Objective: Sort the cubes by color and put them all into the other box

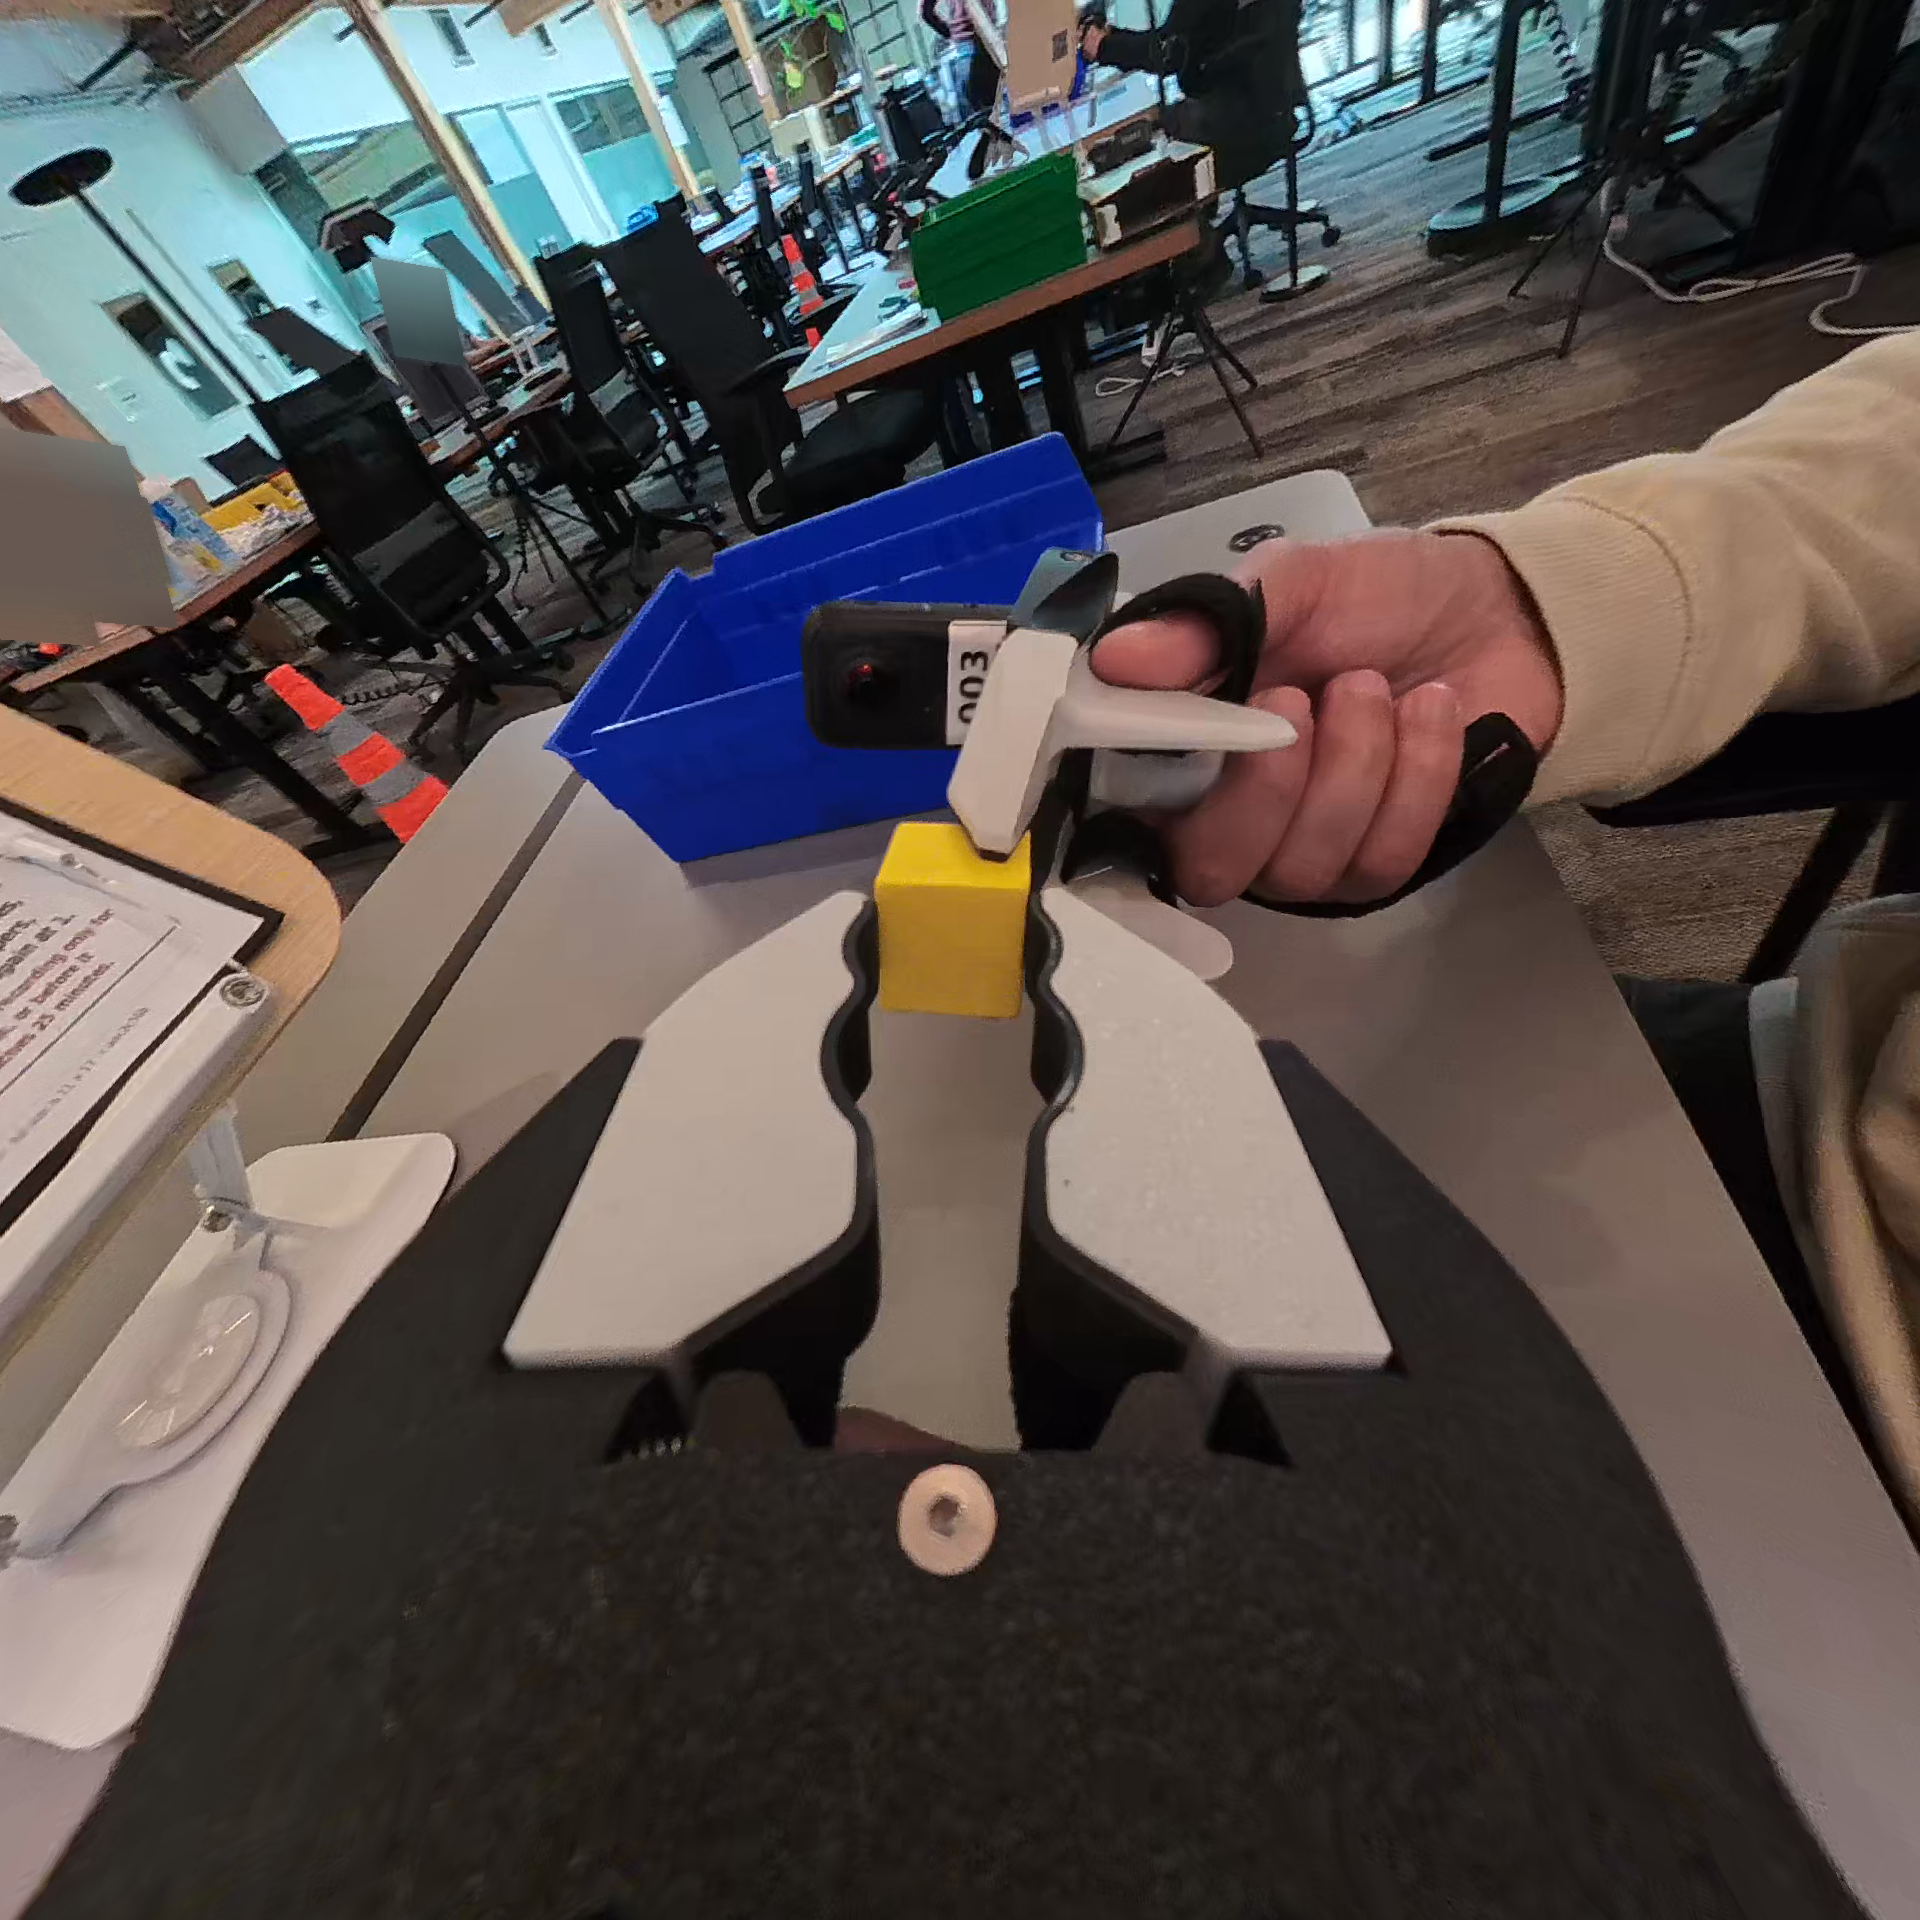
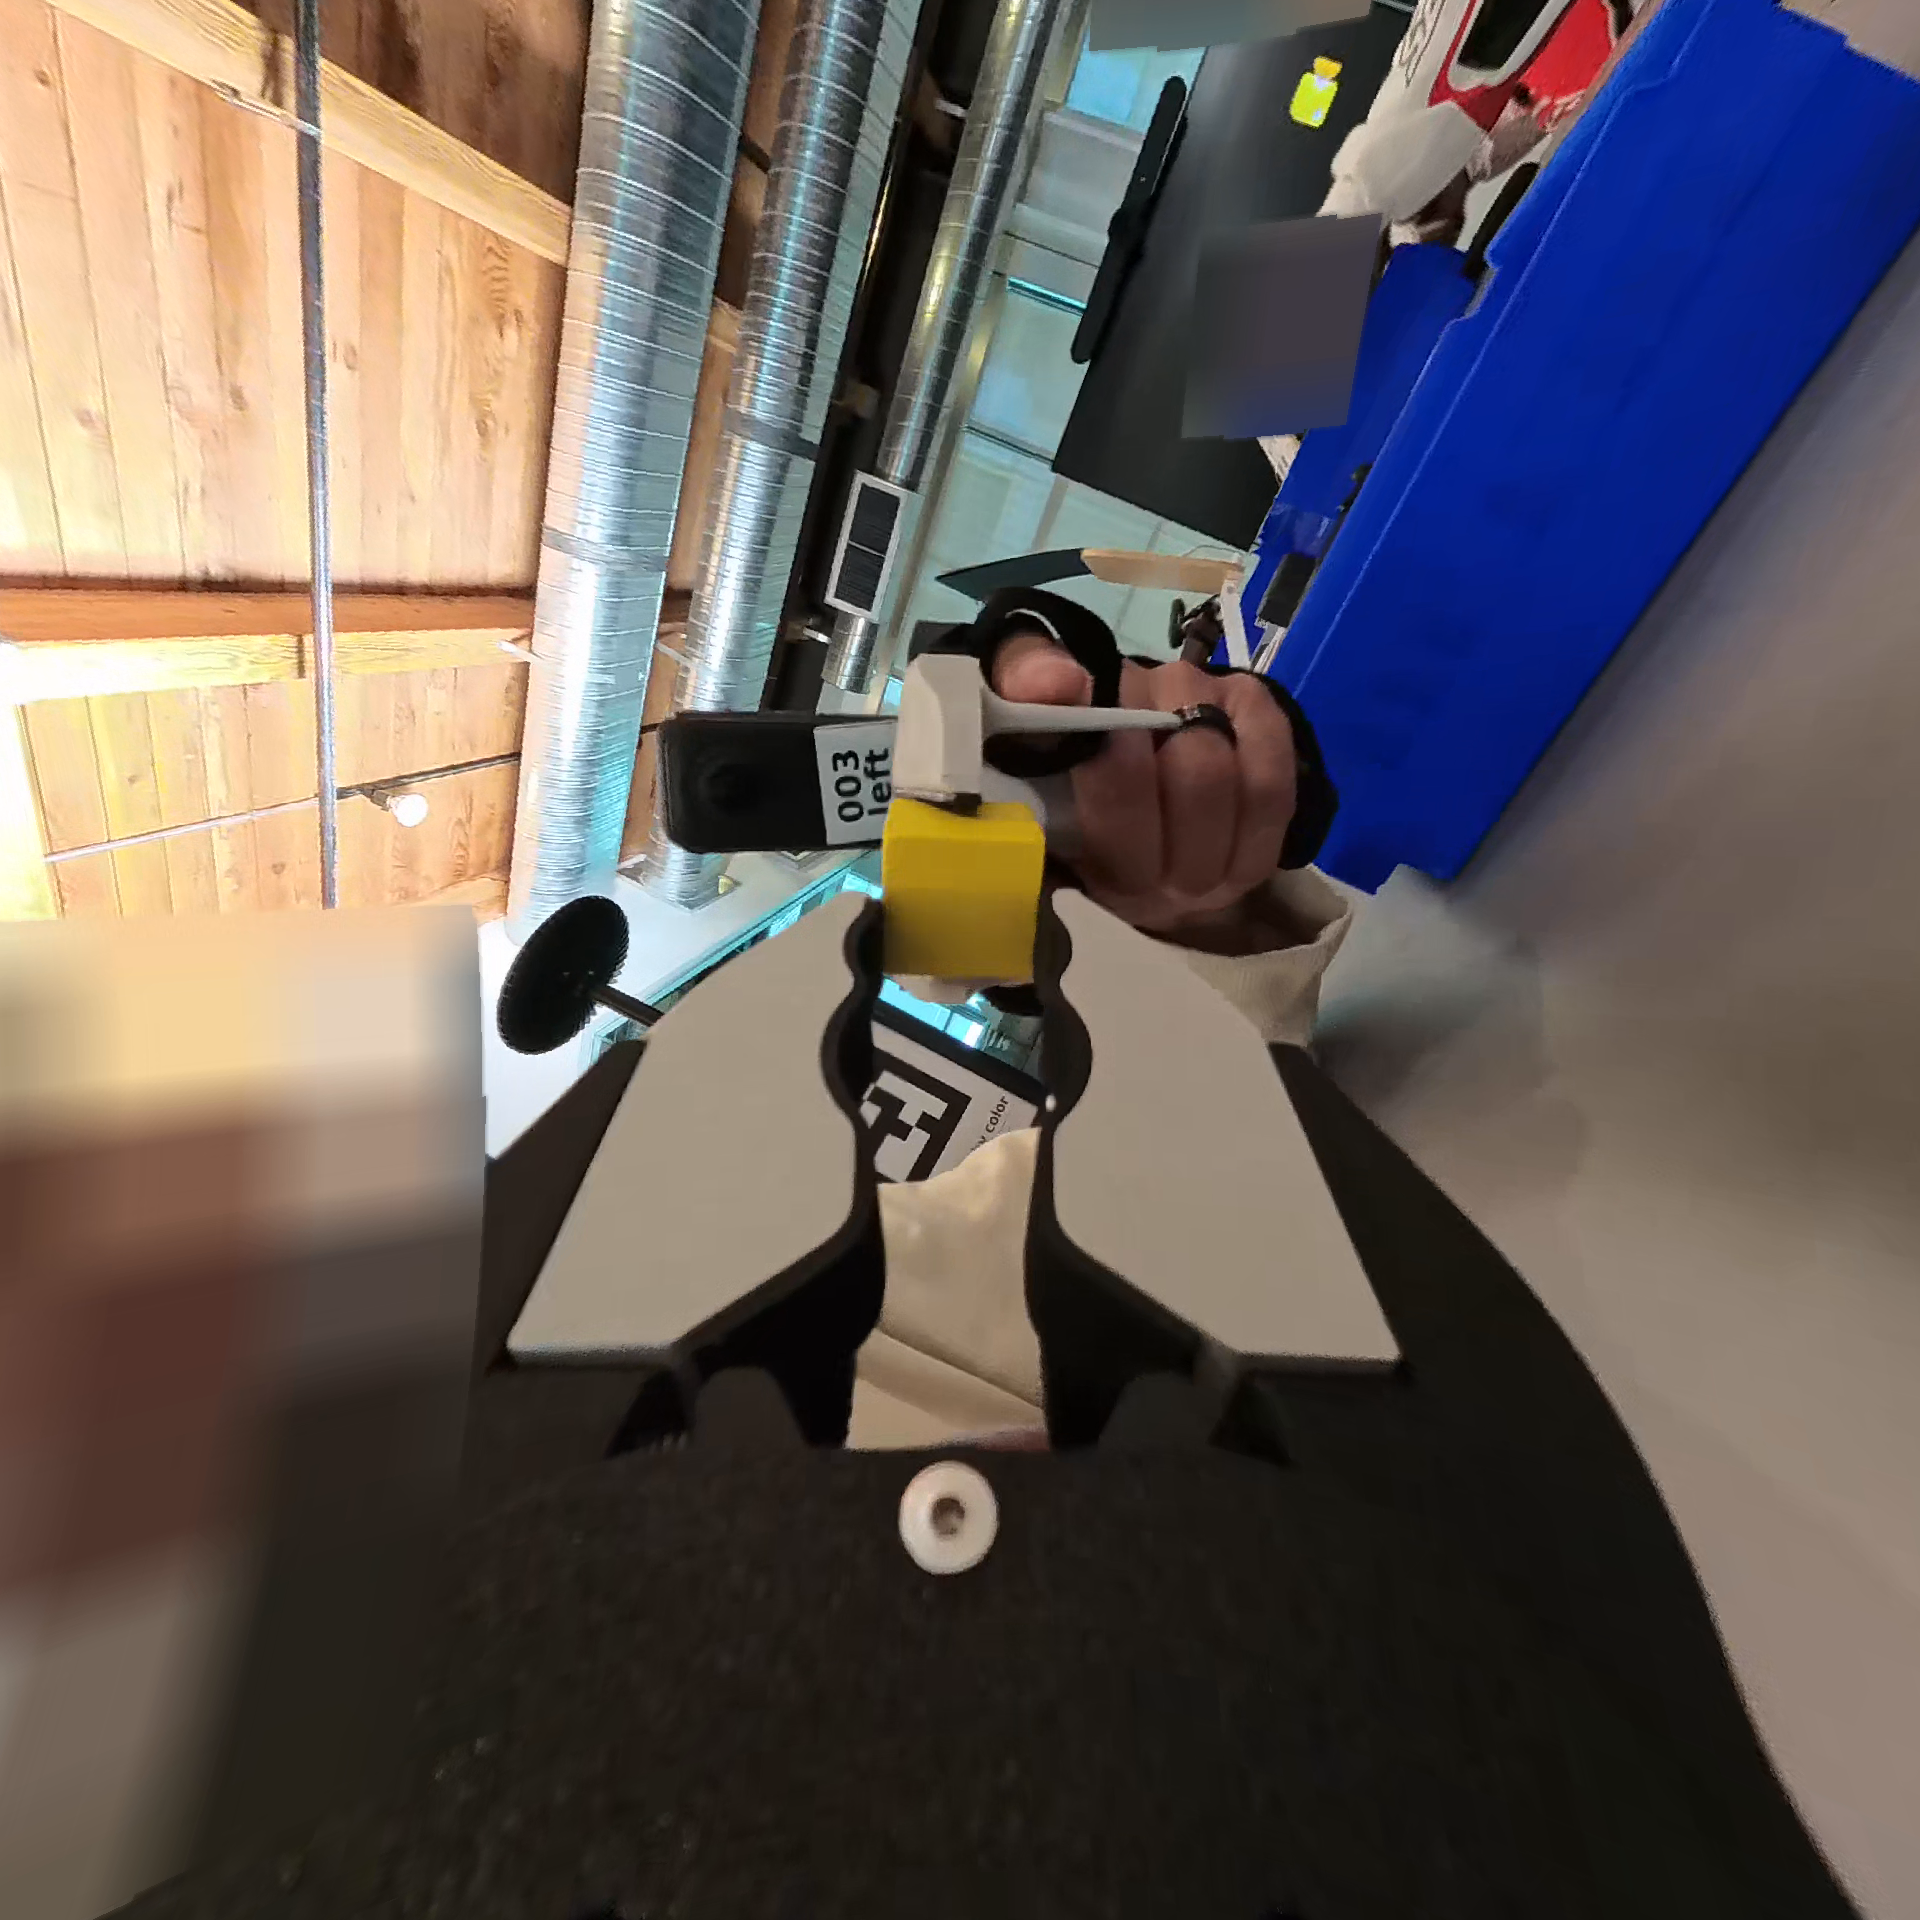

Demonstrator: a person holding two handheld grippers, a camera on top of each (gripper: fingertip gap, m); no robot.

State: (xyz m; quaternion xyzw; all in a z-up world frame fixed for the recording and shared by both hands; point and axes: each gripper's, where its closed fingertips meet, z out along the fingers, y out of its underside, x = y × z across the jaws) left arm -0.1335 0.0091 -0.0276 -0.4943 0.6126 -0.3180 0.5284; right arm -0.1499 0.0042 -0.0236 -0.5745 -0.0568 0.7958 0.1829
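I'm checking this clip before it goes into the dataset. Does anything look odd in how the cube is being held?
Yes. One yellow cube is pinched by both at once: the left gripper clamps its sides while the right gripper grips it too. It hangs above the grey table, outside the blue box, like a handover.

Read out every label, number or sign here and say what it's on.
I don't repeat writing; here is what bears it.
White label on black camera, left wrist view.
White label on black camera, right wrist view.
Framed sheet: blurred.
Marker card: partly hidden.
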